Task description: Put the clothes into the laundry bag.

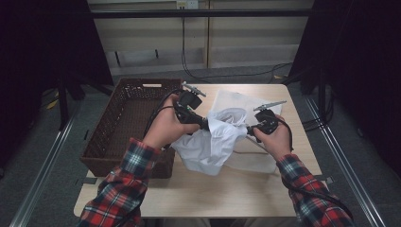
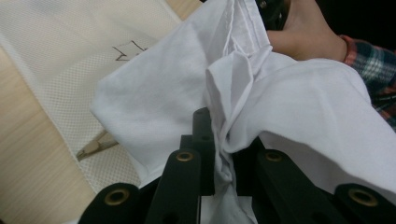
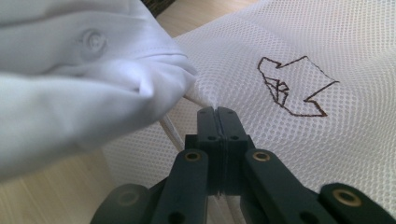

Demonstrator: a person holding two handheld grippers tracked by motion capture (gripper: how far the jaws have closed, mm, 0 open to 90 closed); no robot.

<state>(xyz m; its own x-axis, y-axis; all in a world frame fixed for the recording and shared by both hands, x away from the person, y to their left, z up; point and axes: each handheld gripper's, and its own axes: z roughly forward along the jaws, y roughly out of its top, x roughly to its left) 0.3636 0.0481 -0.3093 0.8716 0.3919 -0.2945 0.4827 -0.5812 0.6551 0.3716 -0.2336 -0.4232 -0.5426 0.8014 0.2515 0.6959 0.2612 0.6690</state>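
High view has both hands lifting a white shirt [image 1: 213,139] over the mesh laundry bag [image 1: 236,101] on the worktop [image 1: 198,194], beside a woven basket [image 1: 123,123]. Left tongs [image 2: 212,135] pinch a gathered fold of shirt. Right tongs [image 3: 217,114] are pressed together, seemingly on the bag's edge, though the cloth hides the contact. Bagging seems underway; next, the mouth needs holding wide while the shirt feeds in.

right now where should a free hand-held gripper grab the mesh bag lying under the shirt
Probably the mesh bag's bare far corner, coming from the table's far side: it lies flat and uncovered there, while the white shirt drapes over its near part. The cloth is thin, so pinch the edge.
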